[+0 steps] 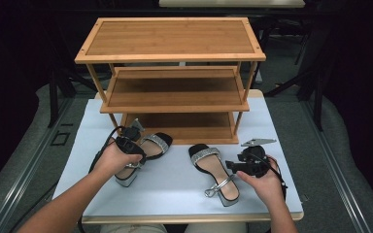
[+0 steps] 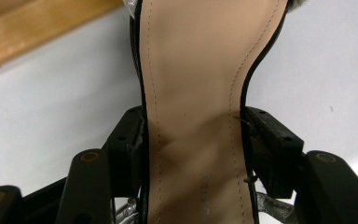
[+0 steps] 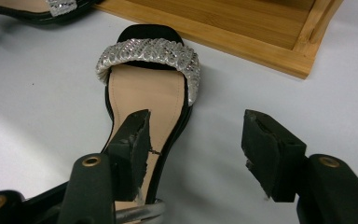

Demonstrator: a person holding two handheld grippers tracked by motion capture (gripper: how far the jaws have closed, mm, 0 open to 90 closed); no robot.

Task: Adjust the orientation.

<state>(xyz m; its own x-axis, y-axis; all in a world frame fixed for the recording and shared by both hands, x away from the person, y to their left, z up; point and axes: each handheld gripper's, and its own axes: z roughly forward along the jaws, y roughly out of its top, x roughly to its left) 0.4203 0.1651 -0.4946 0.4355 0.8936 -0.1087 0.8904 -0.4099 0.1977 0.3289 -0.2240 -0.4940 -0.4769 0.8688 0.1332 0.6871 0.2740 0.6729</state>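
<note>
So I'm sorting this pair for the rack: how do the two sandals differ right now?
The left sandal is clamped at its waist by the left claw; the right sandal lies free, with the right claw open beside it. The left sandal lies nearer the bamboo rack, the right one nearer the table's front edge. Both share black soles, tan insoles and glittery silver toe straps.

The bench (image 1: 184, 194) has a white top with a pale wooden front edge. A three-tier bamboo shoe rack (image 1: 172, 82) stands at its far side. Two black sandals with silver toe straps lie in front of the rack: the left sandal (image 1: 150, 148) and the right sandal (image 1: 213, 170), well apart.
</note>
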